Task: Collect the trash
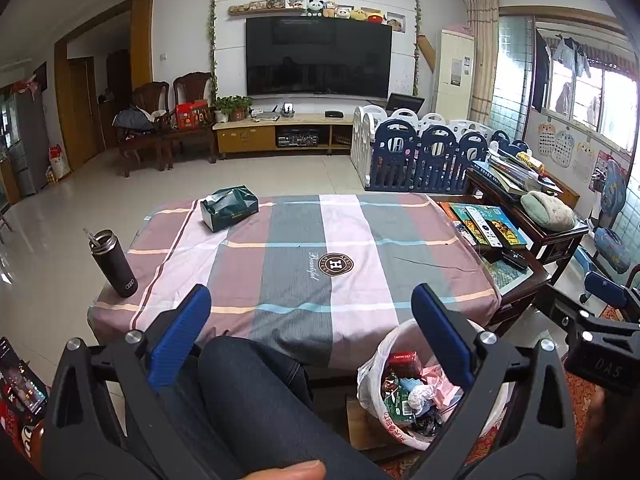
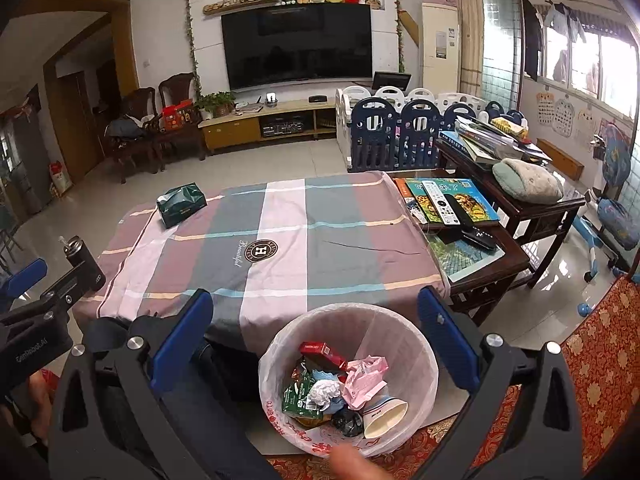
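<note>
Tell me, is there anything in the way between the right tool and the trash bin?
Nothing visible is. The right tool hangs open and empty just above the trash bin, whose lined mouth is uncovered. Wrappers, crumpled paper and a paper cup already lie inside. The table with the checked cloth stands behind the bin, not over it.

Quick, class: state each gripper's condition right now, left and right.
Left gripper: open, holding nothing.
Right gripper: open, empty, above the trash bin.

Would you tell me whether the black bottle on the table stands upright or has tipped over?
Upright: the black bottle stands on its base near the table's corner.
</note>
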{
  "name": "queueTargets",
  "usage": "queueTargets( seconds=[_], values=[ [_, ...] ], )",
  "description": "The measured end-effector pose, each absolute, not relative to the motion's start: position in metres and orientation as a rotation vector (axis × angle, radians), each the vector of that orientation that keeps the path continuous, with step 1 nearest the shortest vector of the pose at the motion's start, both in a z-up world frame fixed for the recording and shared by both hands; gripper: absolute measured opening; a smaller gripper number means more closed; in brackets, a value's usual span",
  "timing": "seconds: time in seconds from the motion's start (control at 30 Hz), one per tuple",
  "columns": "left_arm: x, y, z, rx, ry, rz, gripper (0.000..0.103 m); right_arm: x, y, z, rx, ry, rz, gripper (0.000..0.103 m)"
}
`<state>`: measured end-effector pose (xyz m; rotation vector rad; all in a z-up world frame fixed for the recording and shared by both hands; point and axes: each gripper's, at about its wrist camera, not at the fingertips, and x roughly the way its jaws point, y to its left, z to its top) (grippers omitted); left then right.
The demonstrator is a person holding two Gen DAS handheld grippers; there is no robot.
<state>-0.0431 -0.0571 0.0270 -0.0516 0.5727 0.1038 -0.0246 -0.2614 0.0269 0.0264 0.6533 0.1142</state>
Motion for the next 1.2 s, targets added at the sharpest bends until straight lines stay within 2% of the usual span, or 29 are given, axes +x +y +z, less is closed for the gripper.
queueTargets(
  seconds=[1.2],
  values=[
    [-0.041,-0.055,0.019,-0.071,0.595,0.107,0.100,-0.017,-0.259,0.013,-0.002,0.693,0.077,0.100]
  ],
)
